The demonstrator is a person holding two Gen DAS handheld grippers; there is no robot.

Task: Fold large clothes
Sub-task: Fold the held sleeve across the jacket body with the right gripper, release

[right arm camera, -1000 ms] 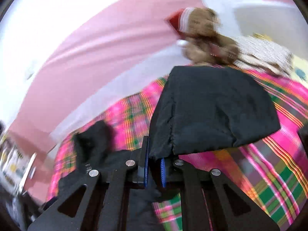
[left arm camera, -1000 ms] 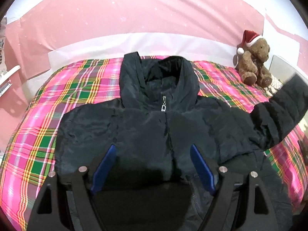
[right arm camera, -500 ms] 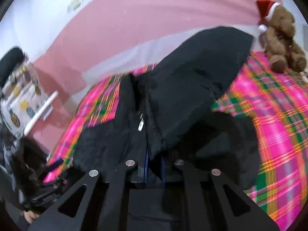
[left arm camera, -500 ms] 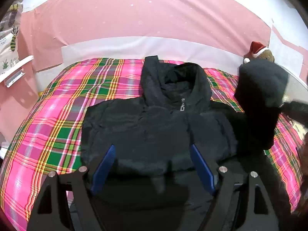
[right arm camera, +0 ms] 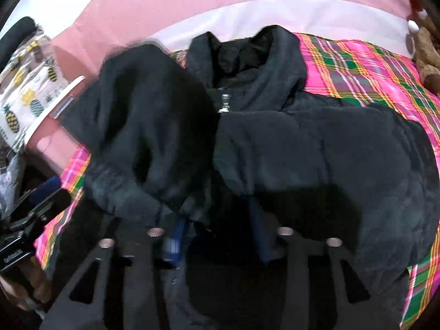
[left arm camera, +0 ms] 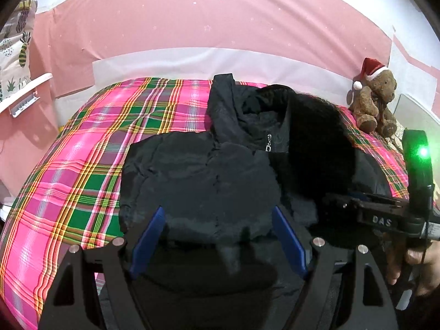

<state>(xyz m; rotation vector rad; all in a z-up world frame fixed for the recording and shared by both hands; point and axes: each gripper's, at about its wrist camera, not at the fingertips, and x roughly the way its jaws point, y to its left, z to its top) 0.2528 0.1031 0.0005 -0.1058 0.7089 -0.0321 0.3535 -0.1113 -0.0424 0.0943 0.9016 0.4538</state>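
From the left wrist camera, a black hooded jacket [left arm camera: 209, 181] is seen spread front-up on a bed covered by a pink and green plaid blanket [left arm camera: 82, 170], hood toward the pink wall. The left gripper [left arm camera: 218, 242] is held low over the jacket's lower part, its blue fingers [left arm camera: 147, 243] spread wide with nothing between them. One sleeve [left arm camera: 316, 148] is laid across the chest on the right side. The right gripper [left arm camera: 385, 214] is seen at the right edge beside that sleeve, a green light on its body. A teddy bear [left arm camera: 375, 104] in a Santa hat is seated at the bed's far right corner.

From the right wrist camera, the sleeve [right arm camera: 137, 137] is bunched over the jacket [right arm camera: 316, 159] just ahead of the right gripper [right arm camera: 217, 244]. The jaws are parted, though blur and shadow hide whether fabric is pinched. The zipper pull [right arm camera: 225, 104] is visible below the hood.
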